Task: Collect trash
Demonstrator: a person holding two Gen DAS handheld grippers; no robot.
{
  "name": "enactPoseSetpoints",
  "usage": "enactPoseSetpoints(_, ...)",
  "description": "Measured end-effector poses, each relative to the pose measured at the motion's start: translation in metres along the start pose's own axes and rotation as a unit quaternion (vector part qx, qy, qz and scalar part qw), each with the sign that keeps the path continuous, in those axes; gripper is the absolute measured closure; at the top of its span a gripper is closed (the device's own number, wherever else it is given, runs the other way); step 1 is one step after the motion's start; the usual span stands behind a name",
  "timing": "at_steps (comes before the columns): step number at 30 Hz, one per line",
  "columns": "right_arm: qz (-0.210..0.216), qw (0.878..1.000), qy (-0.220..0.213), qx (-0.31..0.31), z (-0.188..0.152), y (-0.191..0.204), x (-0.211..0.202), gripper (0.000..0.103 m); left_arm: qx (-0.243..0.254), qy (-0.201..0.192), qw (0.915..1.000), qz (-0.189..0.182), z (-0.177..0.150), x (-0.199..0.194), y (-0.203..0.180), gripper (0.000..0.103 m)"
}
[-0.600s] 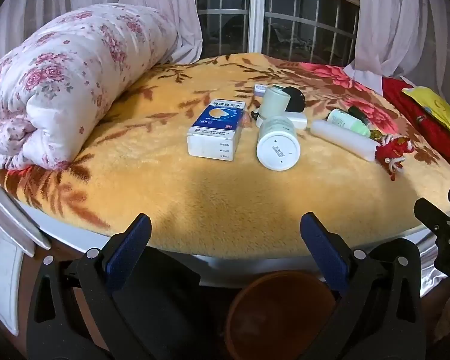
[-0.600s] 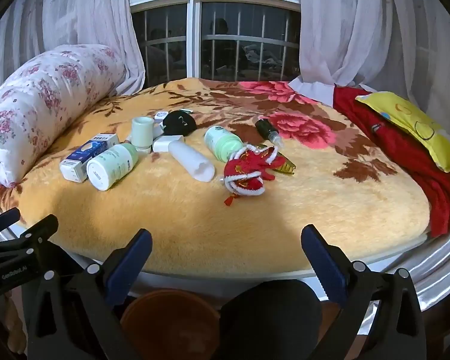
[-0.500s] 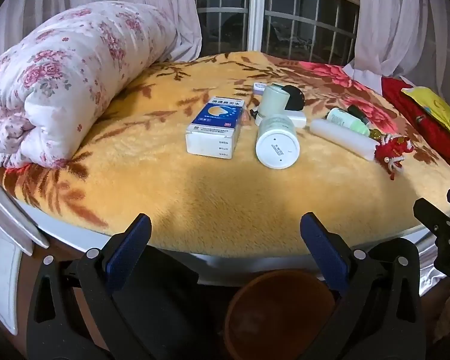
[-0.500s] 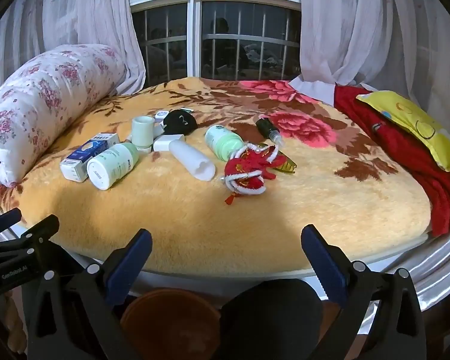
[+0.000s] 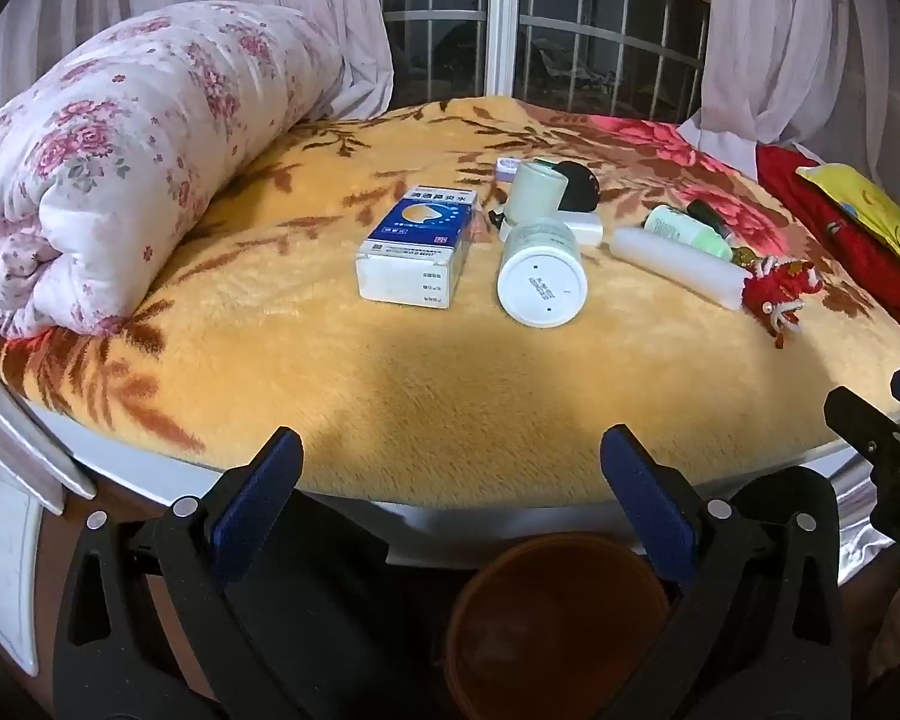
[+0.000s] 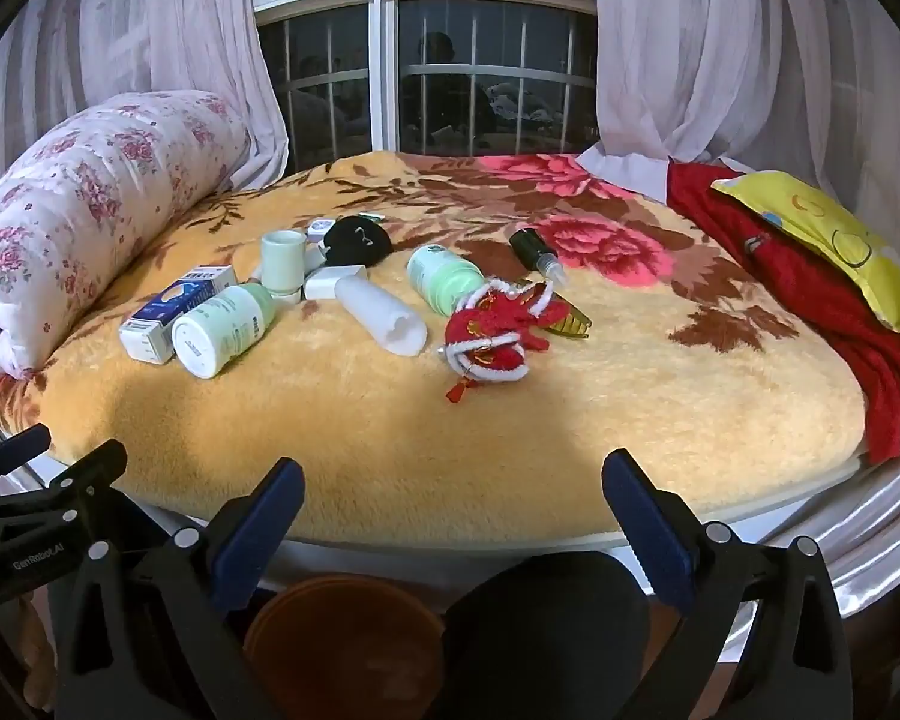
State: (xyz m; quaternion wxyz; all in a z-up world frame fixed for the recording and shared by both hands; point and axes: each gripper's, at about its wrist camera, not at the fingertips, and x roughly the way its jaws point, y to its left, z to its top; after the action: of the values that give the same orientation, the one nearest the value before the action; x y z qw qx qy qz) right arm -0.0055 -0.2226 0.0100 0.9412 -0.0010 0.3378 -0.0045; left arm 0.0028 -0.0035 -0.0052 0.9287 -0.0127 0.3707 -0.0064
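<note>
Both claws (image 5: 450,468) wide, empty

Bare blanket (image 5: 450,384) ahead, quilt roll (image 5: 120,192) leftward

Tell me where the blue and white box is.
The blue and white box lies left of centre on the yellow blanket, beside the lying white bottle, right of the rolled floral quilt.

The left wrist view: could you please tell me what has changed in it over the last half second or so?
Very little. The box and white bottle sit slightly higher in the picture, so the left gripper has tipped or crept a touch. Nothing was taken hold of or let go; both grippers remain open, and the things on the blanket lie as before.
</note>
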Motion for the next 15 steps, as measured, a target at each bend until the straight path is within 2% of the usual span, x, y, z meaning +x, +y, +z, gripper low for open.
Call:
enactPoseSetpoints(8, 0.000, 1.000, 0.001, 0.002, -0.0033, -0.0008, 0.0005, 0.005, 0.002, -0.014, 0.9999, 0.005, -0.0024, -0.0044, -0.0007, 0.006)
enactPoseSetpoints(15, 0.000, 1.000, 0.002, 0.002, -0.0034, 0.0007, -0.0001, 0.005, 0.001, -0.008, 1.0000, 0.001, -0.0039, -0.0036, -0.0010, 0.006)
